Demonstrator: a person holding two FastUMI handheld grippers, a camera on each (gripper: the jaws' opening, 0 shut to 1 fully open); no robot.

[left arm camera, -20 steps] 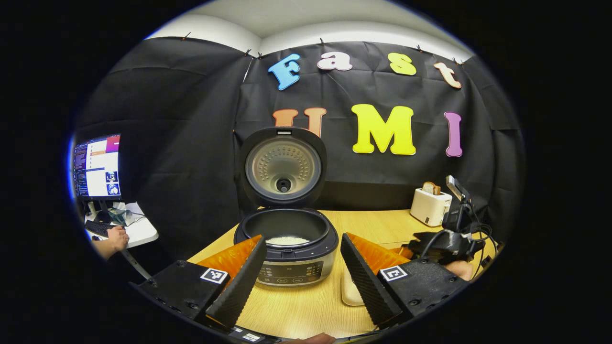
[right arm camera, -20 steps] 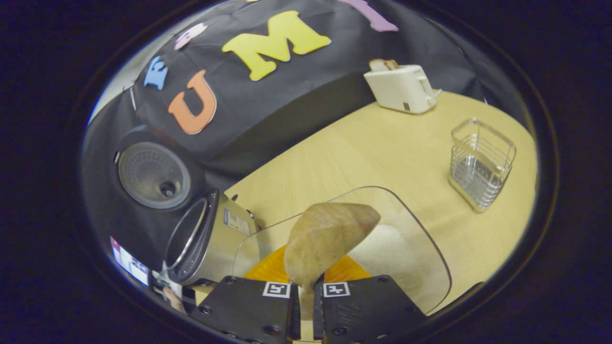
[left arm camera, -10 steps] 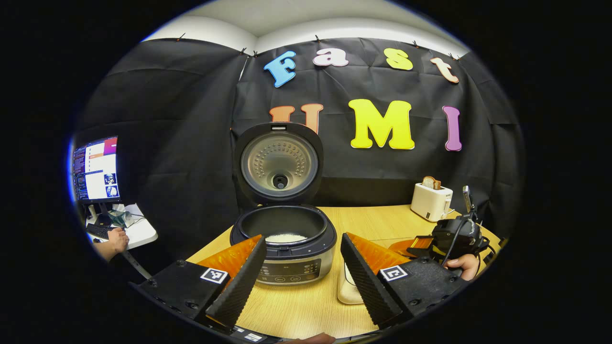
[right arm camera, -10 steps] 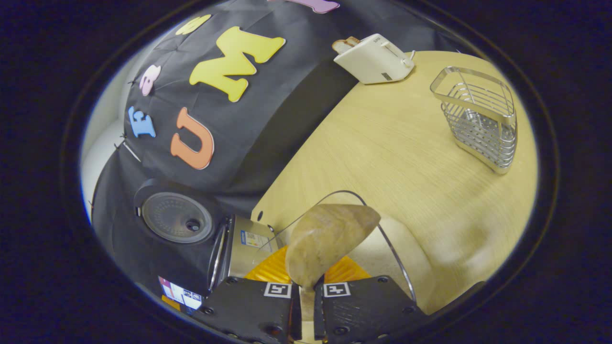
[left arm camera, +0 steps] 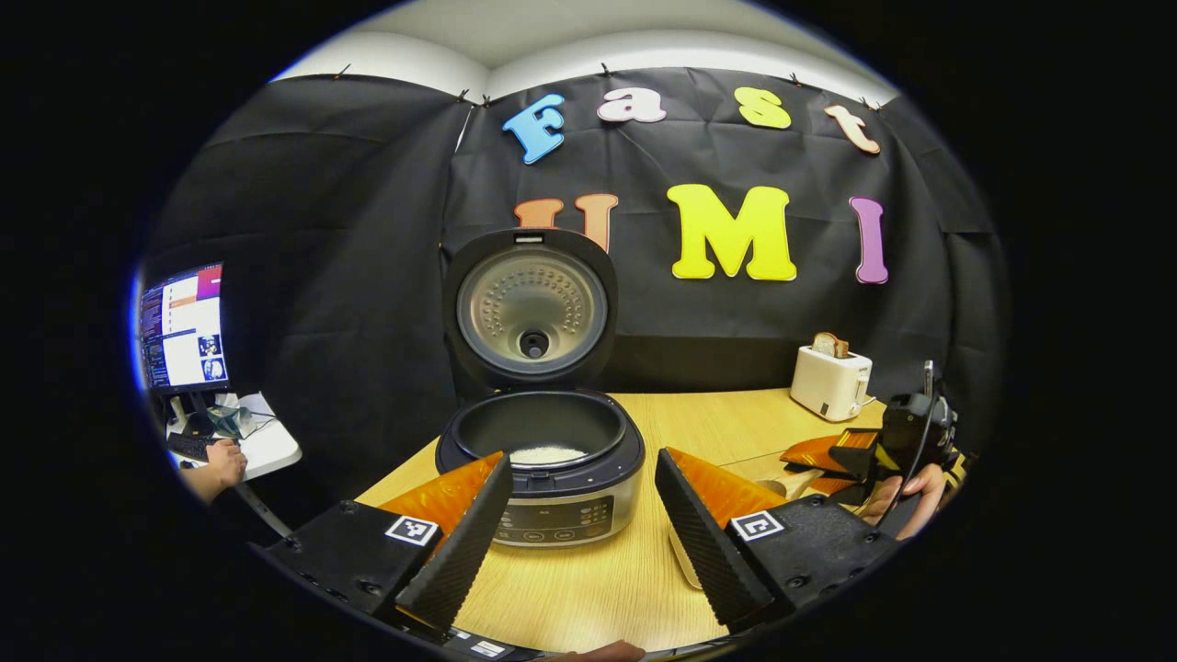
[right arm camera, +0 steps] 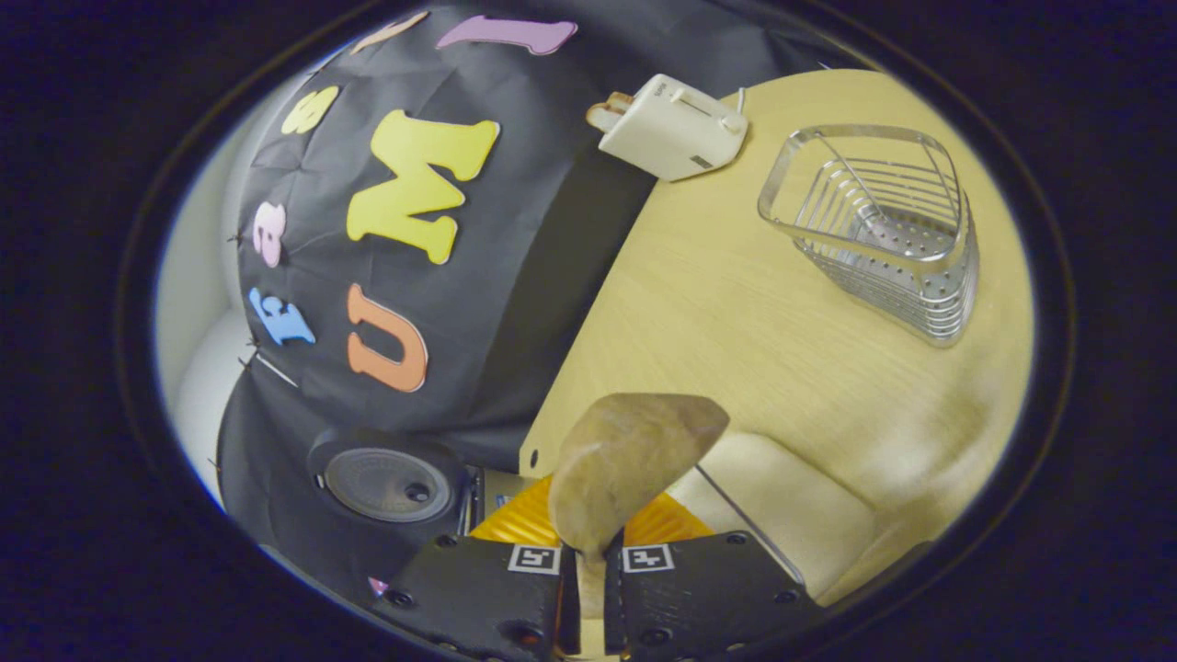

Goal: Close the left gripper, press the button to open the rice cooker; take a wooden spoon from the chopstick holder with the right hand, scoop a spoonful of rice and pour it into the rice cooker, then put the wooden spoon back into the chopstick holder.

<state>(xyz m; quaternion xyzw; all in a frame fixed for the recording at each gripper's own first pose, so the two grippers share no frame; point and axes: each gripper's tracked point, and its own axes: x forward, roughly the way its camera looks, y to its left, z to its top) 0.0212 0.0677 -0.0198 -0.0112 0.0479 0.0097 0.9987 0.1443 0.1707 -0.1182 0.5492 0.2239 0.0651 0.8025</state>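
The rice cooker [left arm camera: 552, 501] stands open on the table with its lid [left arm camera: 531, 308] upright and white rice [left arm camera: 547, 453] in the pot. My left gripper [left arm camera: 584, 462] is open in front of it, one finger on each side and nothing between them. My right gripper [right arm camera: 588, 570] is shut on the handle of the wooden spoon [right arm camera: 625, 464], whose bowl sticks out ahead. The wire chopstick holder [right arm camera: 883, 230] stands upright beyond the spoon. In the left gripper view the right gripper [left arm camera: 814, 467] and its hand [left arm camera: 906, 501] are at the far right with the spoon [left arm camera: 786, 480].
A clear container of rice [right arm camera: 782, 506] sits just below the spoon and shows as the container [left arm camera: 682, 563] beside my left finger. A white toaster [right arm camera: 671, 129] with bread stands at the back of the table [right arm camera: 736, 303]. A monitor [left arm camera: 184, 326] and a person's hand [left arm camera: 216, 460] are off-table, left.
My right gripper has swung away from the cooker with the spoon and rolled; the chopstick holder now appears larger and closer. The left gripper has stayed open and drifted only slightly.
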